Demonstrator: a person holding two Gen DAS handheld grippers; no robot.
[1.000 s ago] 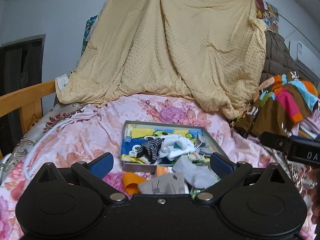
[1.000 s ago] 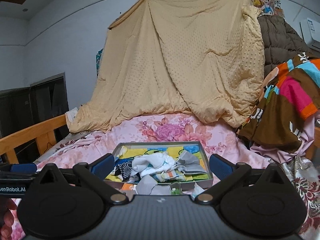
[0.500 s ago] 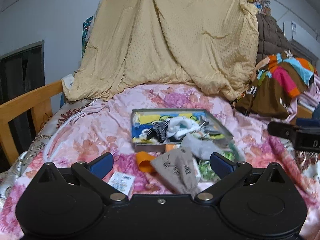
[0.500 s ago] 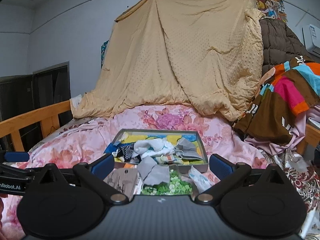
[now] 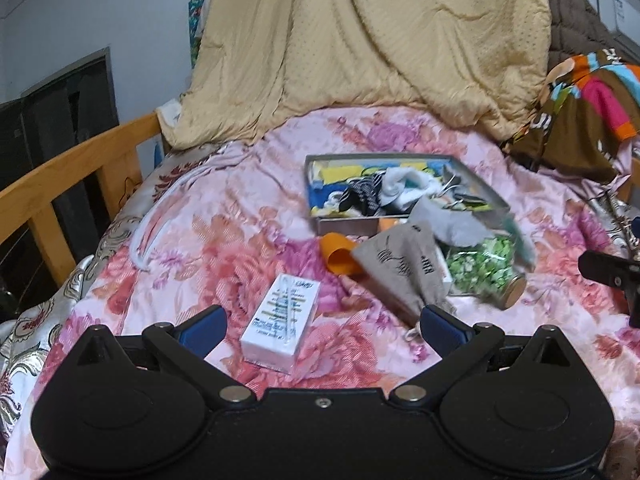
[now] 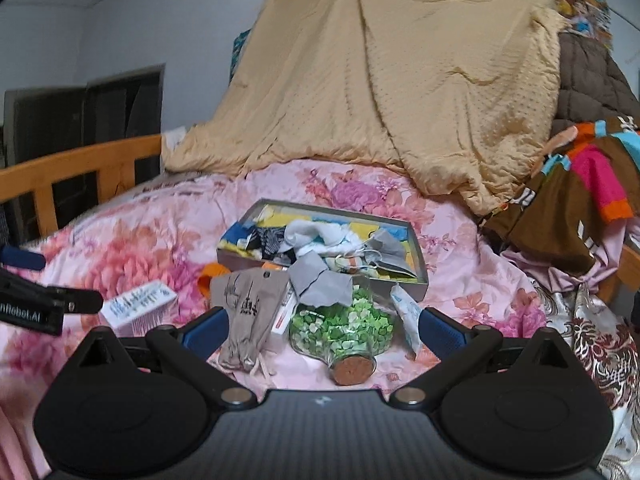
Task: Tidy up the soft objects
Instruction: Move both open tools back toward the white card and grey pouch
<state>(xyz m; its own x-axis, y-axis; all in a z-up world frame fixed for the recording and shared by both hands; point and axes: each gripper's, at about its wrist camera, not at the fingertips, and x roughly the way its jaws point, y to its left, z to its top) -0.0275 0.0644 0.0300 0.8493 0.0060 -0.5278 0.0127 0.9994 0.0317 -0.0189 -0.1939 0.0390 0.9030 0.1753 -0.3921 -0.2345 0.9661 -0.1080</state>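
The shallow grey metal tray [image 5: 478, 184] rests on the pink floral bedspread [image 5: 224, 240] and holds a heap of white, grey and striped socks [image 6: 320, 240]. Just in front of the tray lie a beige drawstring cloth pouch [image 6: 244, 312], a glass jar of green paper pieces with a cork stopper [image 6: 344, 332] and a white printed box [image 5: 282, 316]. The left gripper [image 5: 322, 322] and right gripper [image 6: 320, 326] both stand released, fingers spread and empty, in front of the tray
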